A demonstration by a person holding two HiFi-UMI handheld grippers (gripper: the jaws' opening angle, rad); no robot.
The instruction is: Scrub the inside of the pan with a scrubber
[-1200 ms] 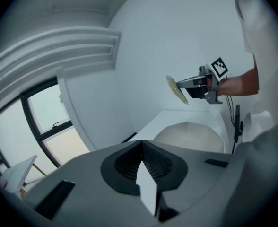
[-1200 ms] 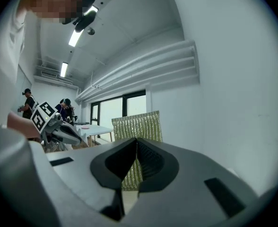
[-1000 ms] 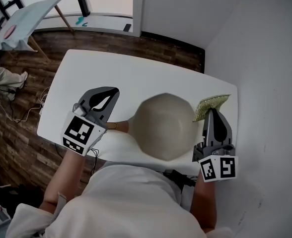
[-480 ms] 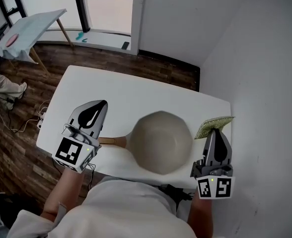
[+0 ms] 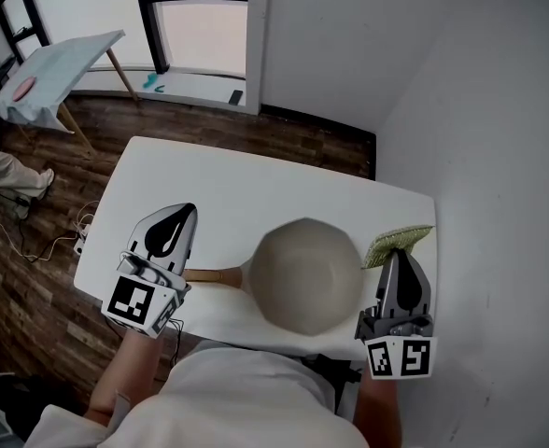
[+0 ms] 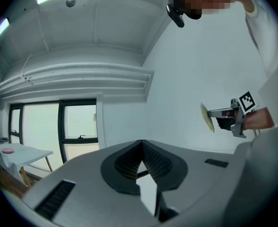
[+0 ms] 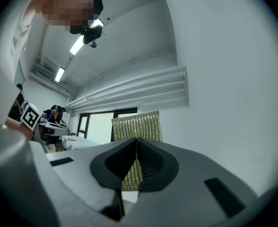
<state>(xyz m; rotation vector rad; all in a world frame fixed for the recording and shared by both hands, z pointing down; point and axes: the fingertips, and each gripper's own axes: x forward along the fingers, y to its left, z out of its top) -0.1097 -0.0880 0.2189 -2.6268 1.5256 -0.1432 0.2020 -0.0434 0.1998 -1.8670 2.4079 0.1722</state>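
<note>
left gripper (image 5: 178,213): jaws closed, empty, near handle (image 5: 214,275) | right gripper (image 5: 399,255): clamped on scrubber (image 5: 397,242), just right of pan (image 5: 307,276) | pan: on table (image 5: 256,180), between grippers, handle pointing left

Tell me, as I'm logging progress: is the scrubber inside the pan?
No: the scrubber, clamped in the right gripper, is outside the pan, beside its right rim.
</note>
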